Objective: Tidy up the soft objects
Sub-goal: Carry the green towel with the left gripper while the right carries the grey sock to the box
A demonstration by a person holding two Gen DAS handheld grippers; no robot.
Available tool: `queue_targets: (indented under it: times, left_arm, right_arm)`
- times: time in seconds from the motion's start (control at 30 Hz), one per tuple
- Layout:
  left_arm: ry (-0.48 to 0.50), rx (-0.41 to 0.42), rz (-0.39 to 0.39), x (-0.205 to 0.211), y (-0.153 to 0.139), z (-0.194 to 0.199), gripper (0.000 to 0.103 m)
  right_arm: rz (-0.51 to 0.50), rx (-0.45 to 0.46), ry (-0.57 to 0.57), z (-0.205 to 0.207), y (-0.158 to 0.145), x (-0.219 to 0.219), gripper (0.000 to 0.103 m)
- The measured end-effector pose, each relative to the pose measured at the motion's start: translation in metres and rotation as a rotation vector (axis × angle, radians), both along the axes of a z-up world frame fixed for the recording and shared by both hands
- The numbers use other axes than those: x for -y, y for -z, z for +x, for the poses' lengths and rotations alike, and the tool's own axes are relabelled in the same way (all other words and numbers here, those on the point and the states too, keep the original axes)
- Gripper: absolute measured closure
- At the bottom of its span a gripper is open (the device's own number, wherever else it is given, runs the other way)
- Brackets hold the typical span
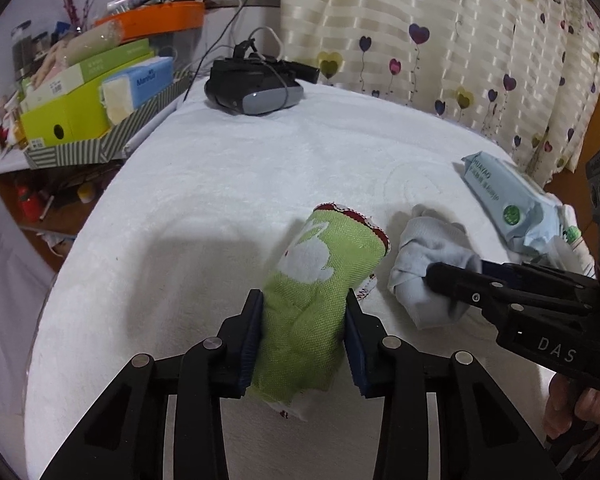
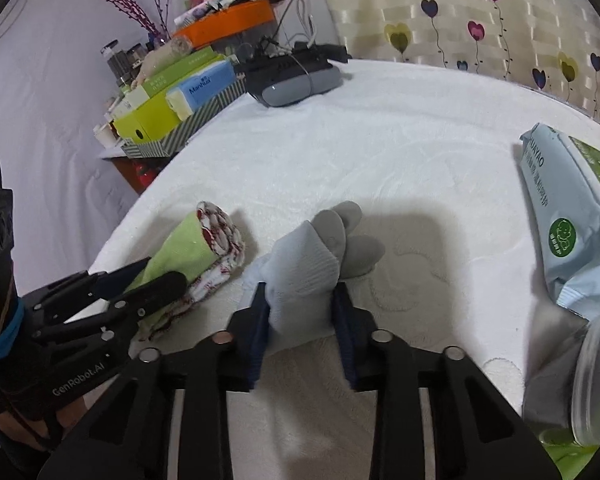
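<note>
A rolled green towel (image 1: 312, 300) with a white rabbit print and red-patterned edge lies on the white towel-covered table (image 1: 220, 200). My left gripper (image 1: 305, 320) is shut on the green towel, both blue pads pressing its sides. Right beside it sits a balled pair of light blue and grey socks (image 2: 312, 264). My right gripper (image 2: 300, 304) is shut on the socks, pads squeezing the blue part. In the right wrist view the green towel (image 2: 192, 248) and the left gripper (image 2: 156, 280) show at the left. In the left wrist view the socks (image 1: 428, 260) and the right gripper (image 1: 444, 276) show at the right.
A blue wet-wipes pack (image 1: 508, 204) lies at the table's right side, with a clear plastic container (image 2: 596, 380) near it. A black and grey headset (image 1: 256, 88) with cables rests at the far edge. Boxes in a striped tray (image 1: 92, 104) crowd a side table on the left. A heart-print curtain (image 1: 460, 40) hangs behind.
</note>
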State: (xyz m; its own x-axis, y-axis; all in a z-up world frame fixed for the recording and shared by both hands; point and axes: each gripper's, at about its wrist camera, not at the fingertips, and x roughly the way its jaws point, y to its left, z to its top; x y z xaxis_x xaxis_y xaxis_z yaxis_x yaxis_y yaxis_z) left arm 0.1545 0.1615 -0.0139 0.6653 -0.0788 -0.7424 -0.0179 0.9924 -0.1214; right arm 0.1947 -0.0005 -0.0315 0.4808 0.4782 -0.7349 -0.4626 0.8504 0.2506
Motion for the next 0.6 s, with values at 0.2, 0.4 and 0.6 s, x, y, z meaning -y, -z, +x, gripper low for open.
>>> queue_targets:
  times: [0.2,0.4,0.6]
  left_arm:
    - [-0.033,0.068,-0.005,0.010,-0.018,-0.022,0.068]
    - [-0.075,0.129,-0.029,0.018,-0.038,-0.047,0.068]
    - [-0.077,0.174,-0.066,0.036,-0.054,-0.072,0.068]
  right_arm:
    - [0.021,0.064,-0.015,-0.020,-0.019,0.008,0.078]
    - [0.064,0.129,-0.030,-0.047,-0.044,0.026,0.078]
    - [0.057,0.209,-0.038,-0.080,-0.068,0.041,0.078]
